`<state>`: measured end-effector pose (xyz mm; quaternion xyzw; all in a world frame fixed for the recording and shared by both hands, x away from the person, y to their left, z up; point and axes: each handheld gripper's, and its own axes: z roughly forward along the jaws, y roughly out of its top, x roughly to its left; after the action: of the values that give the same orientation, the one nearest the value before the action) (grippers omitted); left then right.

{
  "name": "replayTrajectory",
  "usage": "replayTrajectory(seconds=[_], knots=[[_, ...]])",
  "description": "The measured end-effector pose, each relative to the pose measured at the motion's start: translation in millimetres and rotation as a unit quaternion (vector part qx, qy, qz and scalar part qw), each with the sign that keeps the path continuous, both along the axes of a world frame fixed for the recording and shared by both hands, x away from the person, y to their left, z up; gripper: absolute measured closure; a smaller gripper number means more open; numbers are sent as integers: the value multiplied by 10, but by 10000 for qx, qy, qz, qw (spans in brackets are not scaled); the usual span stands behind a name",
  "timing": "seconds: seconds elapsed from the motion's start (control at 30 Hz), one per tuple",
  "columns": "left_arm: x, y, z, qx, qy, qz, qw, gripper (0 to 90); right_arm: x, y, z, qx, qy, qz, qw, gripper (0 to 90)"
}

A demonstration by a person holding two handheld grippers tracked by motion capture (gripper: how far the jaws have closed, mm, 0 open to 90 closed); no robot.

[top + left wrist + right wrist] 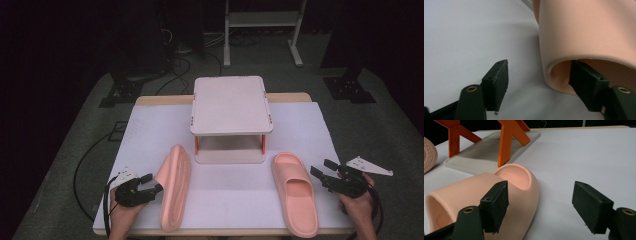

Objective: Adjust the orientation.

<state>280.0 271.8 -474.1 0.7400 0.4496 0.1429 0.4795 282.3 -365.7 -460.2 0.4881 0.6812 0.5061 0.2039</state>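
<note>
On the white worktop, before a beige two-level rack, the left soft pink foam slipper lies on its side. The left claw is open, one jaw inside its strap; it should close firmly. The right claw is open near the right slipper.

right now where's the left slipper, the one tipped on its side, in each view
High view: left slipper lower left, beside left gripper.
Left gripper view: upper right, one jaw inside its strap opening.
Right gripper view: sole at far left edge.
Shared landmark: white table cover.
</note>
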Motion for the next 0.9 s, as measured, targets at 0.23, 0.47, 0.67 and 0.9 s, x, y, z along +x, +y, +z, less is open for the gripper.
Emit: replayTrajectory(seconds=[0.23,0.47,0.67,0.9], knots=[[79,-68,3,20,95,-78,9999,409,-3,-2,-1,5,-8,23,10000,289],[164,-81,12,-102,186,-127,9997,446,-5,7,-1,4,-19,39,10000,288],[160,-116,30,-164,221,-236,9993,492,-8,-7,2,21,-28,44,10000,288],[144,-130,46,-179,191,-256,9993,504,-8,-1,-1,3,-21,67,10000,288]])
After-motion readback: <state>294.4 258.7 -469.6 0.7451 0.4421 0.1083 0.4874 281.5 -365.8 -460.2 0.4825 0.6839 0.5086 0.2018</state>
